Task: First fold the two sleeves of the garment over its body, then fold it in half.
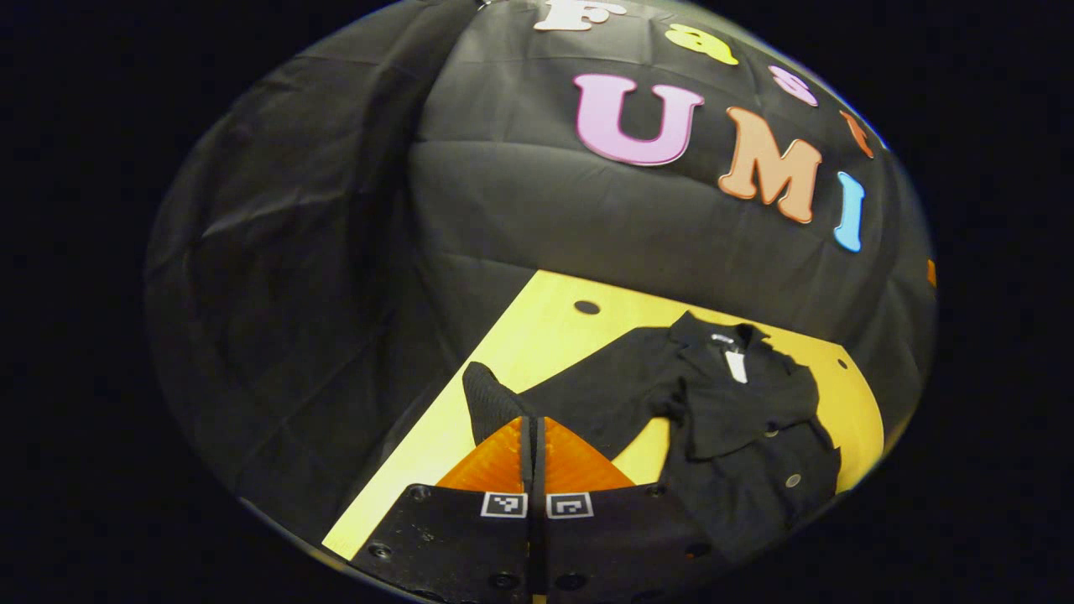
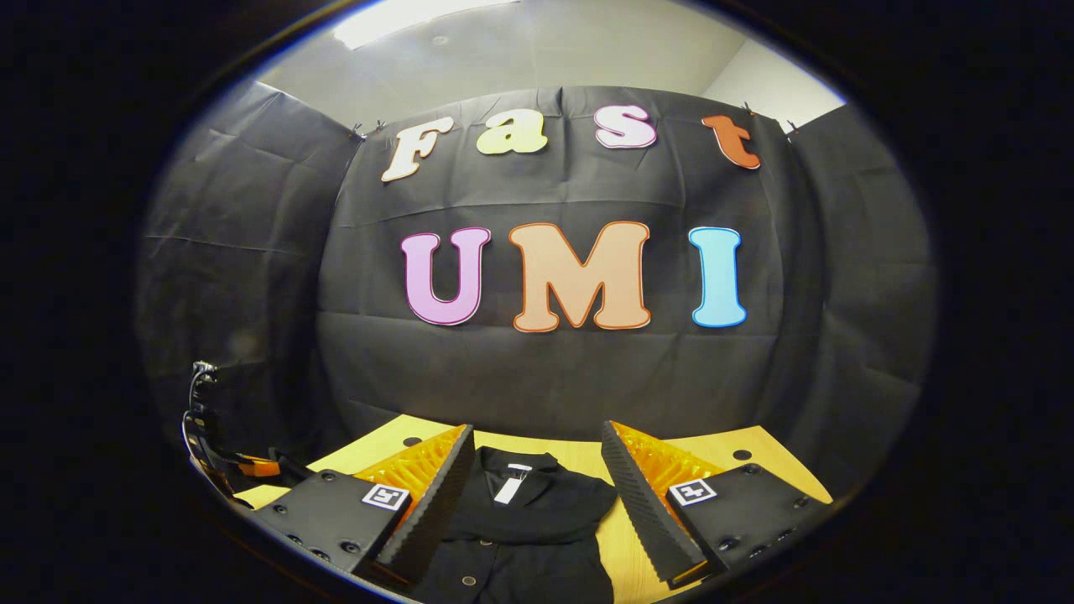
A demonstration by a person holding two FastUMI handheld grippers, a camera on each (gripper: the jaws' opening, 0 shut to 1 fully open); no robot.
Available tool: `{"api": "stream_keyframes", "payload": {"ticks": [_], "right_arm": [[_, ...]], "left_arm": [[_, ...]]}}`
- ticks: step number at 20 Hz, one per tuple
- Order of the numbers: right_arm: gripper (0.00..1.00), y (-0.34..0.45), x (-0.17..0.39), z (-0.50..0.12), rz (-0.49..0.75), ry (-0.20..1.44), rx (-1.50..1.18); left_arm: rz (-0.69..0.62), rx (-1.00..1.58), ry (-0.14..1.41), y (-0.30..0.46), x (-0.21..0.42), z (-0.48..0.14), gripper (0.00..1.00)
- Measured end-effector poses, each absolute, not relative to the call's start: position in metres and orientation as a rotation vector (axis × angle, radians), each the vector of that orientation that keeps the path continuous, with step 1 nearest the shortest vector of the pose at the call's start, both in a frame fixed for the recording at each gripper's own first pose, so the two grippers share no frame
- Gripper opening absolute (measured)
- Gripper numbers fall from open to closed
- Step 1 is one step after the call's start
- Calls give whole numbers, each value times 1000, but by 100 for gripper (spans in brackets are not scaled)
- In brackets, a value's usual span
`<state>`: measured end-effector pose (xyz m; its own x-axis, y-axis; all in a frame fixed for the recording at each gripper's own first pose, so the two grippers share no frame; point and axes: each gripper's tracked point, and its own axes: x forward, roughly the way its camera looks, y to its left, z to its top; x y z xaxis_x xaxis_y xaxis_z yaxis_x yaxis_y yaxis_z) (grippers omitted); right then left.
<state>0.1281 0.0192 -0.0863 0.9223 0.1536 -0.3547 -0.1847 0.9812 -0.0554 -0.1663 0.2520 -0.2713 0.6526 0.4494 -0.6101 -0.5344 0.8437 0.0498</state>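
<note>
A black buttoned garment (image 1: pixel 738 419) lies on the yellow table (image 1: pixel 545 335), collar toward the back wall. One sleeve is folded over its body (image 1: pixel 747 403). The other sleeve (image 1: pixel 604 394) stretches out sideways toward my left gripper (image 1: pixel 533 424), which is shut on it near the cuff; the ribbed cuff (image 1: pixel 485 403) stands up just left of the orange fingers. In the right gripper view the garment (image 2: pixel 520 520) with its white neck label (image 2: pixel 510 486) lies below and between the fingers of my right gripper (image 2: pixel 537 432), which is open wide and holds nothing.
The table (image 2: pixel 738 470) has small round holes near its back corners (image 2: pixel 742 454). Black cloth walls close it in at the back and sides. At the left edge of the right gripper view, cables and an orange part (image 2: pixel 210 445) hang above the table's left side.
</note>
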Motion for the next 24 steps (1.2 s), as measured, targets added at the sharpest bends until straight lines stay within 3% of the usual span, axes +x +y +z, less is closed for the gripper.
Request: {"api": "stream_keyframes", "payload": {"ticks": [11, 13, 24], "right_arm": [[98, -69, 111, -85, 94, 357, -34], [94, -88, 105, -83, 71, 356, -25], [97, -182, 72, -83, -54, 373, -16]], "left_arm": [[258, -35, 580, 121, -24, -231, 0], [206, -30, 593, 96, -5, -238, 0], [-10, 6, 691, -29, 77, -304, 0]]}}
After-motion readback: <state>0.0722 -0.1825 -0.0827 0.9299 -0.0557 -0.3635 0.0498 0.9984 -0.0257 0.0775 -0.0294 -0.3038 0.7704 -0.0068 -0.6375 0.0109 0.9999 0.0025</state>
